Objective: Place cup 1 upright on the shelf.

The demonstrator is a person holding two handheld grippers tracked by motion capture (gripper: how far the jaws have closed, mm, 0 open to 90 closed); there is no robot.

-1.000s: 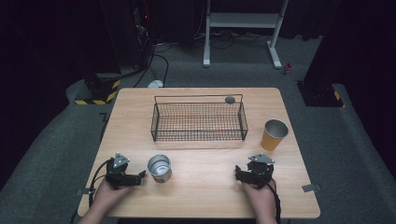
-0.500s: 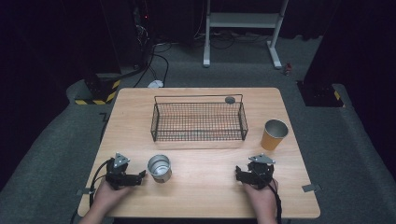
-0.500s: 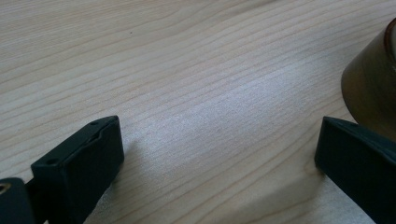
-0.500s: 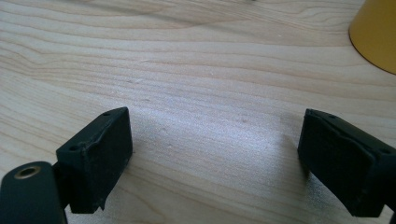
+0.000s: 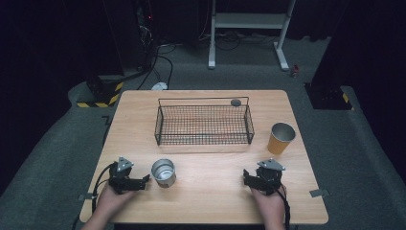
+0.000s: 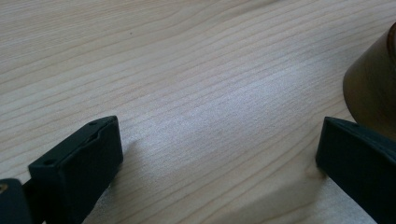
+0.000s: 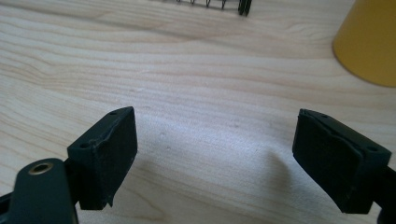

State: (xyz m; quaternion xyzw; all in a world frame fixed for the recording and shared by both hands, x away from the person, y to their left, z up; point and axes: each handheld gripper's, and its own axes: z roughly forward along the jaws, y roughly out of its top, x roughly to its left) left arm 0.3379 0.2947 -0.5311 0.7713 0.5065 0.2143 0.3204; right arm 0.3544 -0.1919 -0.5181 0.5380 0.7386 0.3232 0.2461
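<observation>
Steel cup (image 5: pixel 163 172) stands just right of the wide left claw (image 5: pixel 143 180); slide jaws around its wall squarely; right claw (image 5: pixel 246 176) rests wide.

Silver cup (image 5: pixel 163 172): you have a small shiny metal cup standing upright on the bench, mouth open to the top, near the front edge on your left side.
Silver cup, neighbours: it sits just beside your left tongs (image 5: pixel 141 181), at their tips, not between the jaws; in the left gripper view its curved wall (image 6: pixel 373 88) rises right behind one jaw.
Orange cup (image 5: pixel 280 138): you see an orange cup with a metal-lined inside, upright, mouth up, on your right side of the bench.
Orange cup, neighbours: it stands beyond your right tongs (image 5: pixel 246 176), apart from them; the right gripper view catches its wall (image 7: pixel 369 42).
</observation>
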